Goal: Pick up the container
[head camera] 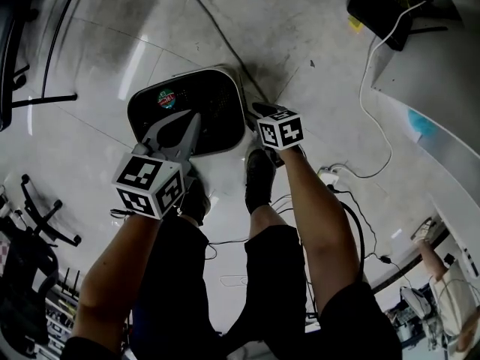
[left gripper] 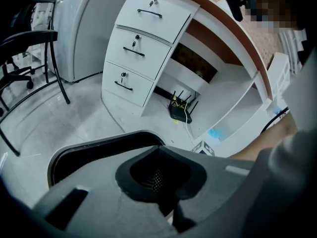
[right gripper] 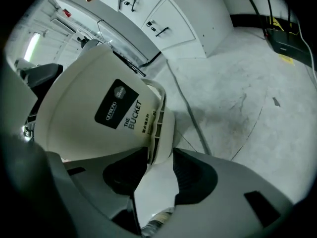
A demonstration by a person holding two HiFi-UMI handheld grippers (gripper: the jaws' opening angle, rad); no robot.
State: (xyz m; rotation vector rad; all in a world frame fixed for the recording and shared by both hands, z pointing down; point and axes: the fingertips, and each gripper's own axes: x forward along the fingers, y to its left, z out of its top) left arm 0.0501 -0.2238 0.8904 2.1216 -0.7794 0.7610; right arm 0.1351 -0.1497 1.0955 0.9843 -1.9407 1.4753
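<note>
The container (head camera: 217,72) is a white bucket with a black inside and a coloured sticker, seen from above in the head view between my two grippers. In the right gripper view its white side (right gripper: 99,113) carries a black label and tilts away to the left. My right gripper (right gripper: 153,157) is shut on the bucket's rim at its right side (head camera: 255,111). My left gripper (head camera: 189,122) reaches over the near rim, and its jaws (left gripper: 163,167) are pressed together above the black opening (left gripper: 89,145). Whether they pinch anything is hidden.
A white drawer cabinet (left gripper: 138,48) and an open desk recess with a black router (left gripper: 180,110) stand ahead. A black chair (left gripper: 29,43) is at the left. Cables (head camera: 367,111) trail over the pale floor at the right. The person's shoes (head camera: 259,175) stand just behind the bucket.
</note>
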